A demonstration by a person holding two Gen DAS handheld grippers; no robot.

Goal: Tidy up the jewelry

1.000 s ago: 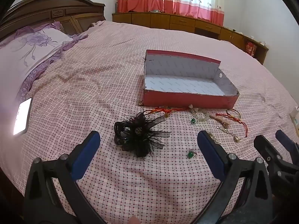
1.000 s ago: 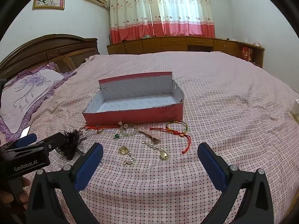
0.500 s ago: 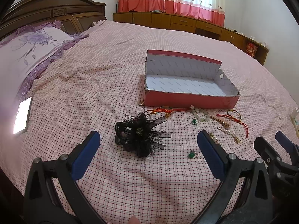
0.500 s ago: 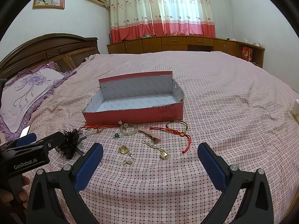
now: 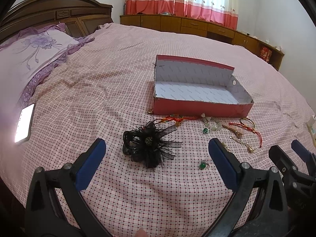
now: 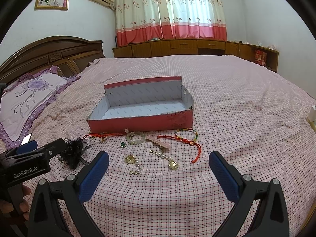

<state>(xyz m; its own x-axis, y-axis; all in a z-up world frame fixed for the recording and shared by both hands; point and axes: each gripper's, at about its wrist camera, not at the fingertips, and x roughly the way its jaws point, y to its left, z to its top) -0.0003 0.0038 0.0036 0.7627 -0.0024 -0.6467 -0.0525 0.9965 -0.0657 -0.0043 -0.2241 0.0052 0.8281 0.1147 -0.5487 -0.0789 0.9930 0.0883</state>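
Note:
An open red box (image 5: 201,108) with a white inside stands on the bed; it also shows in the right wrist view (image 6: 142,121). Jewelry lies in front of it: a black feather hair flower (image 5: 150,144), a green ring (image 5: 203,165), red cords (image 5: 177,118), a bead bracelet (image 6: 135,137), a pink hair clip (image 6: 160,142), a coloured string bracelet (image 6: 186,136) and pearl earrings (image 6: 134,163). My left gripper (image 5: 157,164) is open, just short of the flower. My right gripper (image 6: 159,172) is open, just short of the earrings.
A lit phone (image 5: 24,123) lies at the bed's left edge. A purple pillow (image 5: 33,49) and the wooden headboard (image 5: 53,11) are at the far left. Low wooden cabinets (image 6: 193,47) run along the far wall. The checked bedspread (image 6: 246,118) spreads all around.
Both grippers have crept slightly forward toward the jewelry. Nothing was taken hold of or moved.

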